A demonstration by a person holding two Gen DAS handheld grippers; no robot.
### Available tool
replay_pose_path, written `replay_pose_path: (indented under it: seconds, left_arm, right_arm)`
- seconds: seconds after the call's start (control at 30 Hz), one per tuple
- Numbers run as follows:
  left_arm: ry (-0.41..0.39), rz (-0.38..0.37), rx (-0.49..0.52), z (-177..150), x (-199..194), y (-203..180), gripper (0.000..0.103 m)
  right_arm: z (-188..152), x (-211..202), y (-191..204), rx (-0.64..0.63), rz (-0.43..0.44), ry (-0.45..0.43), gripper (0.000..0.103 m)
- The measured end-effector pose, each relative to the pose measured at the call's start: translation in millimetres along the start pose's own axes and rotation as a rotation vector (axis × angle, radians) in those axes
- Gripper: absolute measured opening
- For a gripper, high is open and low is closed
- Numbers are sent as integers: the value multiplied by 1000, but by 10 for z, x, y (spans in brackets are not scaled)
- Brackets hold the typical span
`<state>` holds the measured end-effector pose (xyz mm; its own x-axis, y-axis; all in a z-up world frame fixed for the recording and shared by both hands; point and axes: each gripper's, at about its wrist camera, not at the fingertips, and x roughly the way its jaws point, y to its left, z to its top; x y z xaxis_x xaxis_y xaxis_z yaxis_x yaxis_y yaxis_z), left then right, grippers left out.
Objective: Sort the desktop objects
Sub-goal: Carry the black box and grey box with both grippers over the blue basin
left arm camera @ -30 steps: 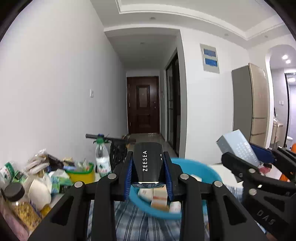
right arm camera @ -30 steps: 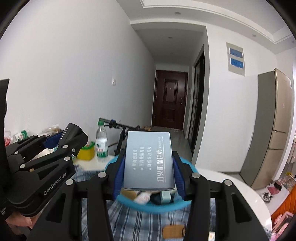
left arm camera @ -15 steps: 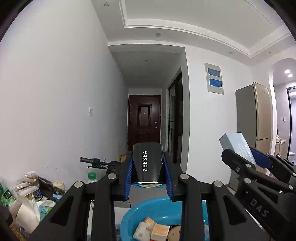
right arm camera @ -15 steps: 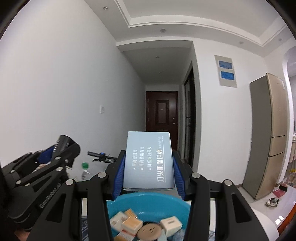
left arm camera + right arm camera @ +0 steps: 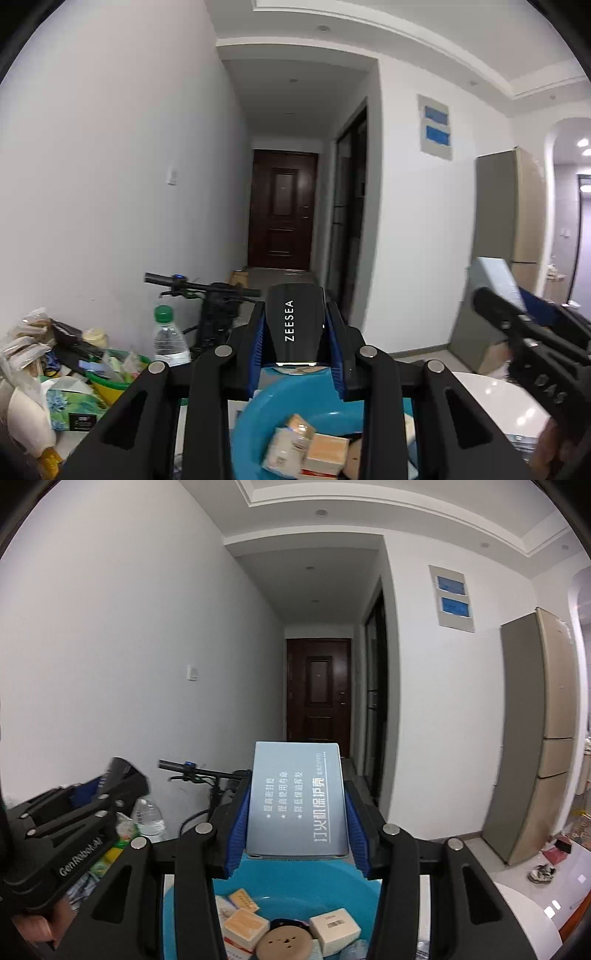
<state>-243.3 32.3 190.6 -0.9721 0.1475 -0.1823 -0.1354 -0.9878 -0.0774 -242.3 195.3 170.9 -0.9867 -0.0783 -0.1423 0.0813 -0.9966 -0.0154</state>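
- Over the blue basin (image 5: 258,413), left tool (image 5: 295,363) stays clamped on a black case (image 5: 294,325) lettered ZEESEA; blue pads press both its long sides.
- Right tool (image 5: 297,836) stays clamped on a grey-blue box (image 5: 297,801) with white print, held flat with its face up, basin (image 5: 295,882) directly beneath.
- Change from a second ago: both views then showed checked cloth between camera and basin, the basin sitting further off at 12 o'clock. Now the rim fills the lower middle of each view and the small cartons (image 5: 245,925) and a round tan lid (image 5: 284,943) inside lie right under the tools.
- Half a second ago the left view tipped higher, showing more ceiling and cutting the bottle (image 5: 168,338) off at the neck; now the bottle shows whole at 9 o'clock.
- Neither grip has altered across the three moments; both items sit as squarely between the pads as they did.
- Reading for the task: both items look carried to the drop point, neither released. The basin already holds several sorted pieces, so this pair likely joins them.
- Clutter heap (image 5: 55,369) stays at 9 o'clock on the counter (image 5: 495,402), unsorted.
- Right tool shows in the left view at 3 o'clock, beside but apart.
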Motion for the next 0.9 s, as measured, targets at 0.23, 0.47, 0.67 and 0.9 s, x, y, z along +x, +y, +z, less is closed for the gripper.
replay_pose_path:
  seconds: [0.23,0.47,0.67,0.9]
  left_arm:
    - [191,-25,-52,-204,617,121,32]
    - [344,-36,5,-515,1081,2,32]
    - [439,-53,24,-769,1374,-82,32]
    - [541,-35,25,-986,1621,2,32]
  right_arm:
    - [-151,365,-32,25,19,126,46]
    - [-348,623,-73,44,11,212,46]
    - [-532,865,-102,75,76,327,46]
    - [-699,1131,-163,87,113,441,46]
